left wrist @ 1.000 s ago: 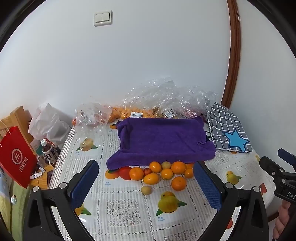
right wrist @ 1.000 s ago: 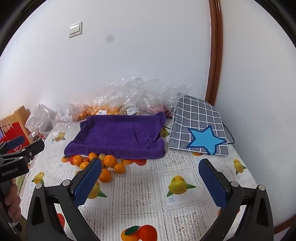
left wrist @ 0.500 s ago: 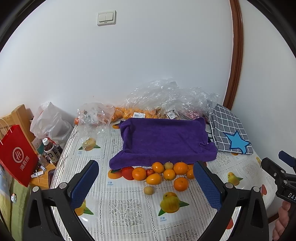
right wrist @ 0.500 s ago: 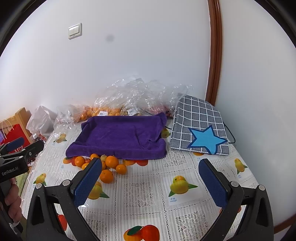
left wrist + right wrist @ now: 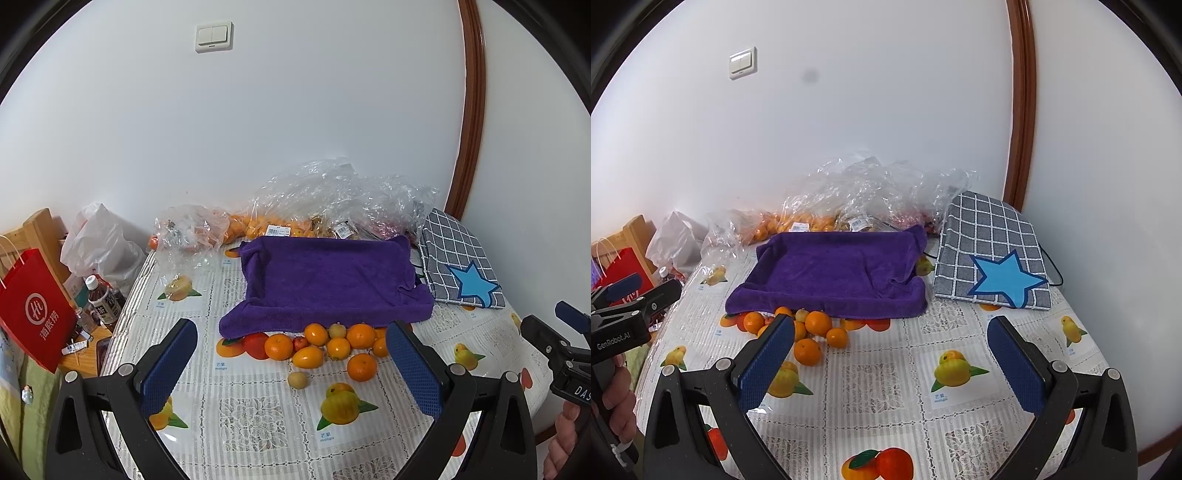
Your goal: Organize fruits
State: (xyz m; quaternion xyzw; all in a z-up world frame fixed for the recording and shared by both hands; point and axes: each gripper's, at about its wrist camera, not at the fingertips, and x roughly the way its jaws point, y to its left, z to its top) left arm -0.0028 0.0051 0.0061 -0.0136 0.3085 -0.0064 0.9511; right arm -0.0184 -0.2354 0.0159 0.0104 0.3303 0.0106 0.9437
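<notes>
Several loose oranges (image 5: 361,336) and small fruits lie on the tablecloth in front of a tray draped in a purple towel (image 5: 325,277). A small yellowish fruit (image 5: 297,379) sits nearest me. The same pile of oranges (image 5: 818,323) shows in the right wrist view below the purple towel (image 5: 834,269). My left gripper (image 5: 291,362) hangs open above the table just short of the fruit, holding nothing. My right gripper (image 5: 891,358) is open too, over bare cloth to the right of the pile.
Crumpled clear bags (image 5: 332,199) with more fruit line the wall behind the towel. A grey checked pad with a blue star (image 5: 461,266) lies at the right. A red paper bag (image 5: 33,317), bottles (image 5: 99,299) and a white bag stand off the table's left edge.
Both grippers have drawn back and risen slightly, so the fruit and towel sit a little lower and farther in view. Nothing on the table has moved.
</notes>
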